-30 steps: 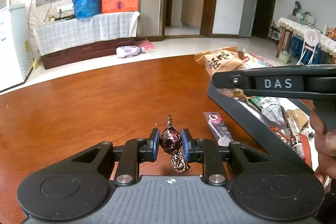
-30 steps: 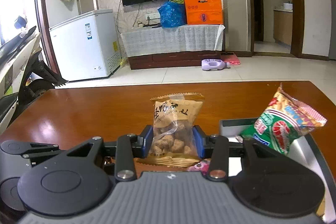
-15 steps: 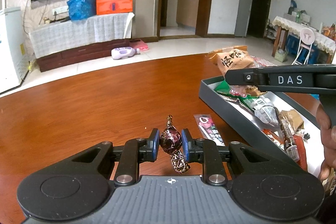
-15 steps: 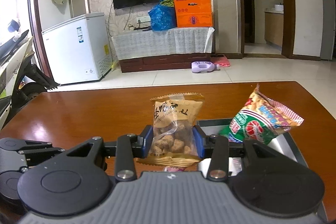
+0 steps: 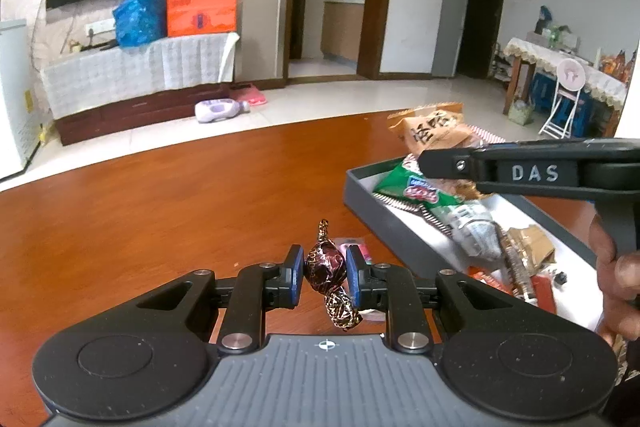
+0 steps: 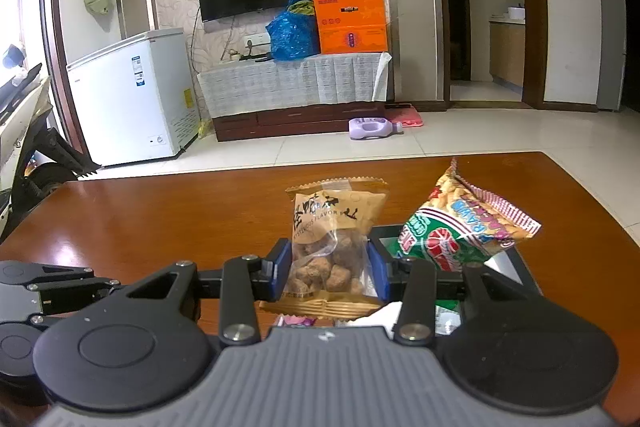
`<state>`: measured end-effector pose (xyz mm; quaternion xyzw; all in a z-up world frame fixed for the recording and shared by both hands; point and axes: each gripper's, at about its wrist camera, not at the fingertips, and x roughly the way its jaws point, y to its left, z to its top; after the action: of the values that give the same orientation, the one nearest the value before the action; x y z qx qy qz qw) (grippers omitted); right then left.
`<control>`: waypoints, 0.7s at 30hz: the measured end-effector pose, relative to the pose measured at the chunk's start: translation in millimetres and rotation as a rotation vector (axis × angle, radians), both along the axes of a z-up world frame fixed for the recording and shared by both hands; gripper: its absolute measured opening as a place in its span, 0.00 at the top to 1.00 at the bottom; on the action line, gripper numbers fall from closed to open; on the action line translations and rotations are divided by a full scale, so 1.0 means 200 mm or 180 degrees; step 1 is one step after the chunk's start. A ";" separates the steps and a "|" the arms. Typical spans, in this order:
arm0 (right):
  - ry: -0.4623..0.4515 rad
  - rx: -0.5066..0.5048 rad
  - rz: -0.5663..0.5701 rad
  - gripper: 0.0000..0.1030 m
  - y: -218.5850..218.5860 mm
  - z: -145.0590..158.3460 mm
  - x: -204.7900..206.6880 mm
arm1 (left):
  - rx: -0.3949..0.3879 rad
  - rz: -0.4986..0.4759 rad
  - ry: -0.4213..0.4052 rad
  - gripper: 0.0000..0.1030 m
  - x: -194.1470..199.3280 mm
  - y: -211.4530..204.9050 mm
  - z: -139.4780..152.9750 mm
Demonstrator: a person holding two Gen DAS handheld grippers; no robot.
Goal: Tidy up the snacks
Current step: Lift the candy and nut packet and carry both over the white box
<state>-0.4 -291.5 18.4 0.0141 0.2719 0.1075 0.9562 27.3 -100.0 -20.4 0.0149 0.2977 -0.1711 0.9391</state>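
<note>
I am working over the brown counter [image 5: 160, 219], the biggest thing before me, and on it the grey tray [image 5: 360, 199] is lying to the right of my left gripper [image 5: 325, 277], with its long side running away and to the right. The tray is already holding several snacks, a green and red packet [image 6: 460, 231] propped on its far end. My right gripper [image 6: 329, 269] is hanging over the tray's near end, so I judge it the nearer hand for dropping; its jaws are standing partly closed, pressing both sides of a clear brown snack bag [image 6: 334, 227] held upright, long axis vertical. The bag is printed with Chinese characters and a line ending "FLAVOR"; the green packet's lettering is too warped to read. My left jaws are standing nearly closed, pinching a dark twist-wrapped candy [image 5: 325, 265], its twisted ends pointing up and down, above bare counter just left of the tray. The right gripper's side is reading "DAS"
</note>
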 end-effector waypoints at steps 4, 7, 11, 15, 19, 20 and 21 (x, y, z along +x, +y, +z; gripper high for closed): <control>0.0001 -0.0009 -0.0025 0.60 -0.03 0.00 0.00 | -0.0027 -0.0050 -0.0029 0.77 0.01 -0.05 0.01; 0.0003 -0.0004 -0.0043 0.60 -0.06 -0.01 0.00 | -0.0053 -0.0073 -0.0046 0.77 0.02 -0.08 0.01; 0.0004 -0.0010 -0.0078 0.60 -0.09 -0.01 -0.01 | -0.0082 -0.0109 -0.0060 0.77 0.03 -0.12 0.02; 0.0012 -0.0018 -0.0110 0.60 -0.12 -0.01 -0.01 | -0.0097 -0.0175 -0.0065 0.77 0.04 -0.18 0.02; 0.0018 -0.0024 -0.0169 0.60 -0.15 -0.01 -0.03 | -0.0117 -0.0239 -0.0066 0.77 0.06 -0.23 0.02; 0.0017 -0.0026 -0.0180 0.60 -0.15 -0.01 -0.03 | -0.0123 -0.0255 -0.0066 0.77 0.06 -0.24 0.02; 0.0017 -0.0026 -0.0194 0.60 -0.16 -0.01 -0.04 | -0.0129 -0.0268 -0.0068 0.77 0.07 -0.25 0.02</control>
<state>-7.6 -324.0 16.7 0.0187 0.2743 0.0772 0.9584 41.0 -150.3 -16.2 0.0102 0.2833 -0.2163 0.9343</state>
